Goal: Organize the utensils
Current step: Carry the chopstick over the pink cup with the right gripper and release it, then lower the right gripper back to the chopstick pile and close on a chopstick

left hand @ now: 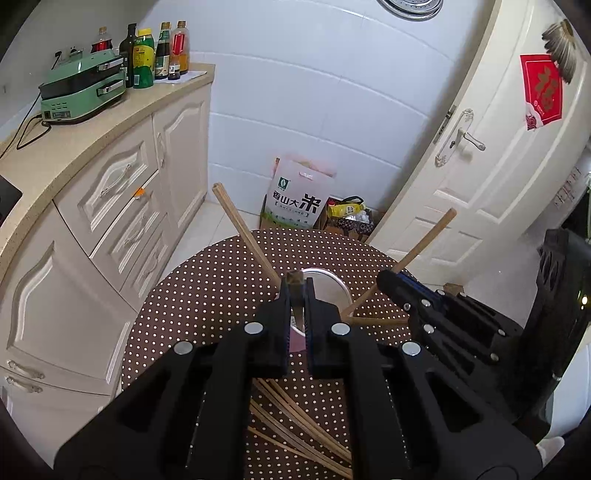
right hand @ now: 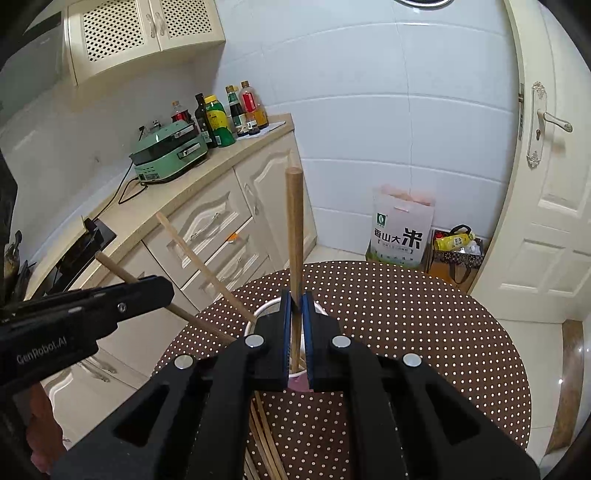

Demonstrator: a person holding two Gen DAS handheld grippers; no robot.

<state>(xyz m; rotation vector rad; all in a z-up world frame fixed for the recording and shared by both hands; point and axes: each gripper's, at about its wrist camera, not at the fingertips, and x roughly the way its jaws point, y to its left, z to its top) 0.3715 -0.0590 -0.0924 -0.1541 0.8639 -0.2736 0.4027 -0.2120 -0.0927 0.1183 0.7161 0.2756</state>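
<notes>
Over the round dotted tablecloth (right hand: 406, 314), each black tool (left hand: 297, 295) (right hand: 295, 306) clamping one slender wooden chopstick (left hand: 295, 280) (right hand: 294, 229).

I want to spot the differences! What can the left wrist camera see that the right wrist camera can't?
Only the left wrist view shows the red paper decoration on the door and the right gripper from the side, holding a chopstick.

Only the right wrist view shows the lattice wall cabinets and the left gripper from the side.

Both show the dotted table, the white cup, loose chopsticks lying on the table, the green cooker, the bottles and the rice bag.
</notes>
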